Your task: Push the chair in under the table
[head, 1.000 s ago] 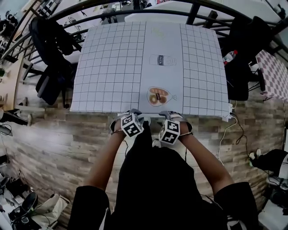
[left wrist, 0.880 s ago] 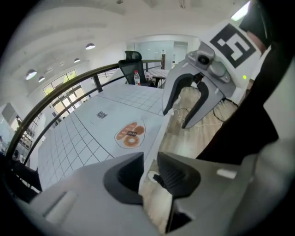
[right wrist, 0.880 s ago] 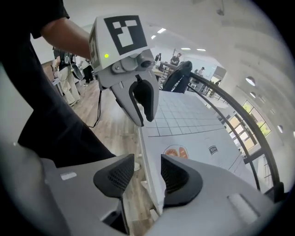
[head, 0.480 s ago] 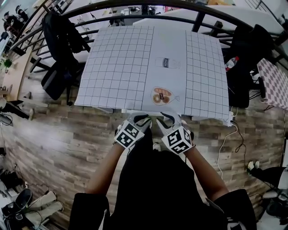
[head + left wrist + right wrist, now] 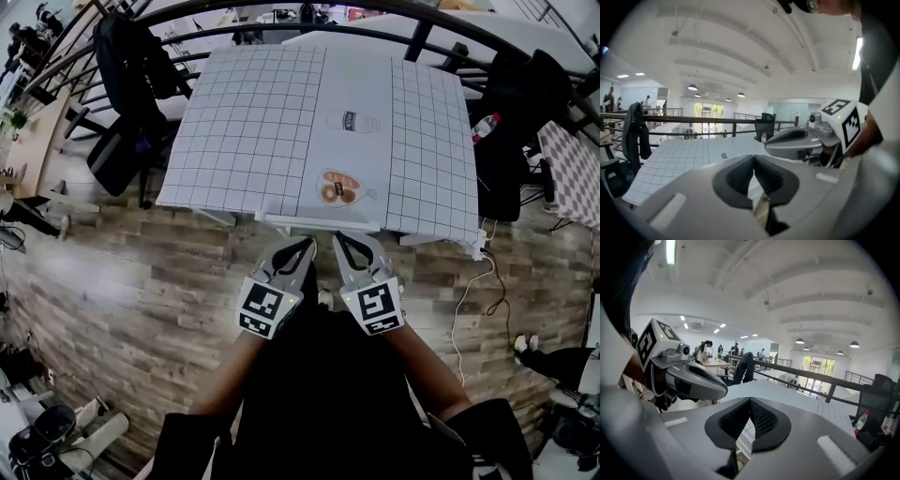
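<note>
- My left tool (image 5: 302, 248) has just been closing. Now its jaws are pressed together, and nothing is between them.
- My right tool (image 5: 340, 242) has just been closing too. Its jaws touch each other and hold nothing.
- Both tools hang side by side in the air, just in front of the near edge of the bench (image 5: 253, 122). The wooden floor (image 5: 141, 281) is below them. They touch nothing.
- The bench has a white cloth with squares on it, and the cloth hangs a little over the near edge.
- The chair (image 5: 314, 223) is hard to see. Only a pale strip shows right under the near edge of the bench, just ahead of my tools. I think that is the top of the chair's back.
- The rest of the chair is hidden under the bench and its cloth. No seat sticks out over the floor on my side.
- So I think the pushing is done. The chair looks tucked in as far as it can go.
- I think almost nothing is left to do. I cannot see under the bench, so I cannot tell if the chair sits straight in there.
</note>
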`<state>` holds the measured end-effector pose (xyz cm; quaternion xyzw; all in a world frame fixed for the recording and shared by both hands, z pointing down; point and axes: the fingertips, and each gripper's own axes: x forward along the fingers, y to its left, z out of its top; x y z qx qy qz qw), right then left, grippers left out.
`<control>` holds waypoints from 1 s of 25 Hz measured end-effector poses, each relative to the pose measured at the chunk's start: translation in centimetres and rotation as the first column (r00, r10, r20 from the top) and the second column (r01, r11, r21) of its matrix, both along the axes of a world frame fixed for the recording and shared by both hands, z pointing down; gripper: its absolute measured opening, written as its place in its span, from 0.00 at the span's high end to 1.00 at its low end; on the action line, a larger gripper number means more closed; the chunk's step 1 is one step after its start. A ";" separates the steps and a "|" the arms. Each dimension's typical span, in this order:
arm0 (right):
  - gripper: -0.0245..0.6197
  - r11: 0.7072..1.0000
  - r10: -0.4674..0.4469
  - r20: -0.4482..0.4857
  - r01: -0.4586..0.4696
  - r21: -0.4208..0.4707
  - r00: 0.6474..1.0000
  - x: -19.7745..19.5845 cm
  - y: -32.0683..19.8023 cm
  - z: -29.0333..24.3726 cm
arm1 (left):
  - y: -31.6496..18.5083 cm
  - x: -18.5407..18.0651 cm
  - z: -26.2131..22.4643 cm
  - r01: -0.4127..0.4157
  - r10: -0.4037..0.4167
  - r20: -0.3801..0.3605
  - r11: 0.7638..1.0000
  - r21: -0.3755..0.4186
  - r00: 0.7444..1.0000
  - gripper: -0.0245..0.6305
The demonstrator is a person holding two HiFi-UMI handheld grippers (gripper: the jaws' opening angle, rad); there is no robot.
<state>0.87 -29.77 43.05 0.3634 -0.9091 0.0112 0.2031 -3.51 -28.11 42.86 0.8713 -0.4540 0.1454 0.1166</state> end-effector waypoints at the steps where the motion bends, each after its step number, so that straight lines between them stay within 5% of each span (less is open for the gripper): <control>1: 0.96 1.000 0.005 0.047 -0.005 0.001 0.999 -0.2 0.3 -0.7 | 0.2 -0.3 -0.8 0.036 -0.035 -0.005 0.999 0.034 0.999 0.95; 7: 0.96 0.994 0.104 0.287 -0.095 -0.046 0.952 0.0 1.7 -4.6 | 1.4 -1.0 -3.7 0.166 -0.158 -0.062 0.975 0.151 0.986 0.95; 25: 0.97 0.967 0.230 0.306 -0.252 0.036 0.924 1.9 1.3 -7.0 | 1.7 -1.4 -7.4 0.294 -0.286 -0.068 0.915 0.278 0.956 0.95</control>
